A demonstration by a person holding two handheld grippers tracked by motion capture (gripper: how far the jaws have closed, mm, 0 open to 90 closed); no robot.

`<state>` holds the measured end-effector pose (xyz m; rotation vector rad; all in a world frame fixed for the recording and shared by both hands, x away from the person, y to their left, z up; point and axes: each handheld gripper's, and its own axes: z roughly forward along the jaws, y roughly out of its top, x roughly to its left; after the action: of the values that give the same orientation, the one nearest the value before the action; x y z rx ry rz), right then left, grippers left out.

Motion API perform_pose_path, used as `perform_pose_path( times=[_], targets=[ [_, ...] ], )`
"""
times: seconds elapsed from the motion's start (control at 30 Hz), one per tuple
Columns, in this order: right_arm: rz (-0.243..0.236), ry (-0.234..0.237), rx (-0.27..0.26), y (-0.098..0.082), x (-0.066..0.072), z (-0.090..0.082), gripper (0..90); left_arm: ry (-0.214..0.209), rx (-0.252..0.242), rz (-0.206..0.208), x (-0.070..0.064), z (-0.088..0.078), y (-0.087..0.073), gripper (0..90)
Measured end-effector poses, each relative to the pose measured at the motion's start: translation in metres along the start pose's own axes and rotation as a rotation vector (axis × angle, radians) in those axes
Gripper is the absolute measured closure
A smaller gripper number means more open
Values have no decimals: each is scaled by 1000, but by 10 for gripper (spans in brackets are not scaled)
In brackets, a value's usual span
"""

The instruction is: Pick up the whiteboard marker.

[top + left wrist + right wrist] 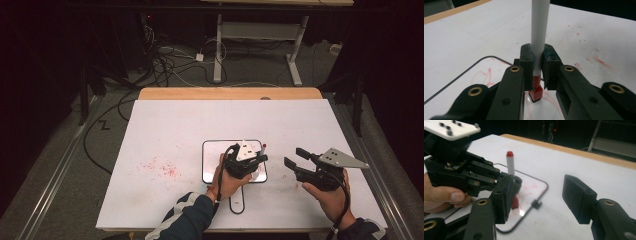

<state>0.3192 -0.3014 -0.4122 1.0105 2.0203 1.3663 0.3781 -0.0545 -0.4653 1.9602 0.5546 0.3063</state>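
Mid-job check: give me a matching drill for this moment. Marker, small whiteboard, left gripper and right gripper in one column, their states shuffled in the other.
Things:
1. marker
2. small whiteboard
3. left gripper
4. right gripper

States:
A. open, nothing between its jaws
B. lies flat on the table, smeared with red ink
C. stands upright, red tip down
D. shut on the marker

Pairs: 1-C, 2-B, 3-D, 4-A

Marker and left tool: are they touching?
Touching. In the left gripper view the left tool has both pads clamped on the white marker barrel, no gap either side.
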Motion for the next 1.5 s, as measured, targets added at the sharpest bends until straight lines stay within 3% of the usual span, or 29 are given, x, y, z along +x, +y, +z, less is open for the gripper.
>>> perform_pose_path(
  times=[0.13, 0.23, 0.33, 0.5, 0.63, 0.7, 0.83, 0.93, 1.13, 1.2, 1.43, 1.5],
  targets=[
    [13, 7, 27, -8, -5, -3, 429, 3, 7, 36, -4, 3, 2, 788],
    [4, 11, 34, -10, -5, -5, 423, 82, 27, 49, 2, 2, 3, 788],
    [-16, 11, 37, -10, -3, -3, 425, 115, 42, 50, 11, 3, 6, 788],
    [-74, 23, 49, -11, 2, 0, 423, 71, 17, -31, 30, 7, 6, 788],
    [-92, 40, 56, -12, 4, 3, 417, 17, 19, -43, 29, 8, 7, 789],
    [-99, 39, 57, -13, 4, 3, 418, -31, 25, -31, 23, 8, 7, 788],
    [-94, 42, 62, -12, 3, 3, 414, -88, 34, 42, 1, 7, 6, 789],
    [-87, 36, 59, -12, 3, 3, 411, -74, 39, 62, 0, 4, 6, 788],
    [-112, 35, 66, -13, 6, 3, 409, 3, 30, -3, 27, 0, 4, 788],
    [-113, 39, 69, -13, 6, 4, 404, 24, 35, -1, 31, -1, 4, 788],
    [-113, 33, 74, -13, 5, 4, 402, 19, 41, -12, 34, -3, 3, 788],
    [-117, 35, 77, -14, 5, 4, 401, -18, 39, -19, 30, -2, 3, 788]
  ],
)
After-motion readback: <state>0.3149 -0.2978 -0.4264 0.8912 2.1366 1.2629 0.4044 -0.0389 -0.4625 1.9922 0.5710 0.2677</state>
